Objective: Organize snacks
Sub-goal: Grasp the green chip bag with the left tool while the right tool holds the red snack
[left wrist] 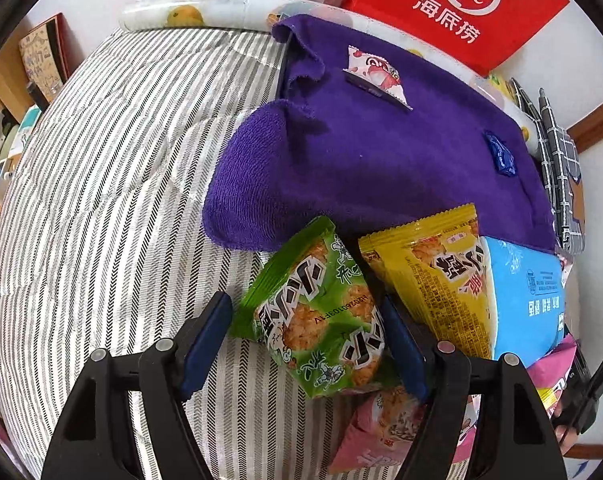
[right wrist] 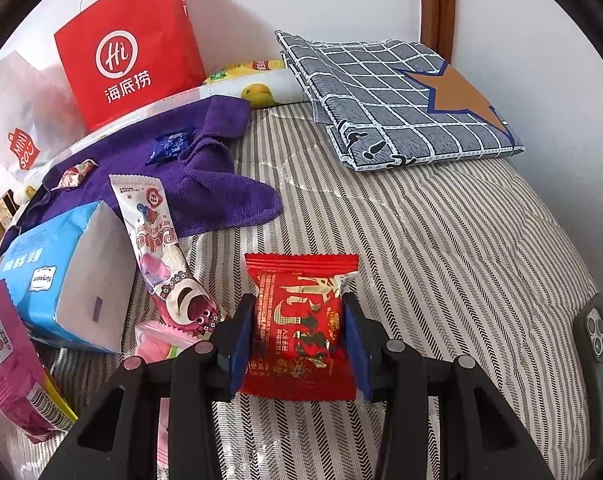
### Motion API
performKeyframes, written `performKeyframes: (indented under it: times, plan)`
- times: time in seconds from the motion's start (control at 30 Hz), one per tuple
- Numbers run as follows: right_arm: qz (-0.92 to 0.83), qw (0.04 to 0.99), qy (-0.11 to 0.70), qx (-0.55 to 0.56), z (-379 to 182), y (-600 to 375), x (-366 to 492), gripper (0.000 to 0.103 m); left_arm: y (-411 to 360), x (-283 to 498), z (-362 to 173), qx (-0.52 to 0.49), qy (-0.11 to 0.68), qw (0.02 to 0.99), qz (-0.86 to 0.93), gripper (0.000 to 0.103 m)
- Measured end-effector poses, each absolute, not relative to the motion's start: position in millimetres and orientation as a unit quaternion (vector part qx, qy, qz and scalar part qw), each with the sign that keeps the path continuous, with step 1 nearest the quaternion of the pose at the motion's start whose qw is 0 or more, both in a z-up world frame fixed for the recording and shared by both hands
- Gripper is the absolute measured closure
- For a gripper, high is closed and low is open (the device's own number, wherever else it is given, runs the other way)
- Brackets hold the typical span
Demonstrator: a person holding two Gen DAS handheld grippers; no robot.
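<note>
Right wrist view showing right gripper [right wrist: 299, 344] pinching red packet [right wrist: 301, 326]; left gripper [left wrist: 307, 340] spreading around green packet [left wrist: 321, 316]; red bag [right wrist: 129, 46] reading "Hi".

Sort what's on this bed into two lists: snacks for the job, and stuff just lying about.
Snacks to organize:
green snack pack, between the left gripper fingers
red snack packet, held in the right gripper
yellow snack pack
two small candies on the towel

Lying about:
purple towel
red paper bag
folded checked cloth
blue tissue pack
phone
</note>
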State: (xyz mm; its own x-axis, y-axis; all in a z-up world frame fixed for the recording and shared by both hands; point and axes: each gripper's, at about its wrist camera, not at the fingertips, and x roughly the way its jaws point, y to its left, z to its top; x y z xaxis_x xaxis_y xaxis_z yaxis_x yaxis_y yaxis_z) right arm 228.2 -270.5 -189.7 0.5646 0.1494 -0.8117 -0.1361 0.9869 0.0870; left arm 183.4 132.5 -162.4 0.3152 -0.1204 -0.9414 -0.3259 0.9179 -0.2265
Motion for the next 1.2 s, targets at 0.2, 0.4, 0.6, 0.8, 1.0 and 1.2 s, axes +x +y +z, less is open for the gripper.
performKeyframes:
  times: [0.2,0.4,0.6,0.8,1.0,1.2]
  plan:
    - [0.080,0.884,0.460,0.007,-189,-270,228,0.061,136,175,-155,-0.198,0.570,0.795,0.055,0.045]
    - [0.080,0.884,0.460,0.008,-189,-270,228,0.061,144,166,-141,-0.203,0.551,0.807,0.065,0.047]
    - [0.078,0.885,0.460,-0.005,-188,-268,226,0.064,153,156,-122,-0.199,0.531,0.820,0.075,0.047]
    - [0.081,0.887,0.454,0.023,-173,-277,215,0.064,158,144,-105,-0.190,0.514,0.833,0.082,0.047]
    - [0.078,0.899,0.430,0.011,-144,-274,194,0.064,152,131,-90,-0.191,0.495,0.844,0.072,0.047]
    - [0.092,0.904,0.417,0.006,-123,-266,167,0.064,141,117,-76,-0.194,0.483,0.852,0.049,0.047]
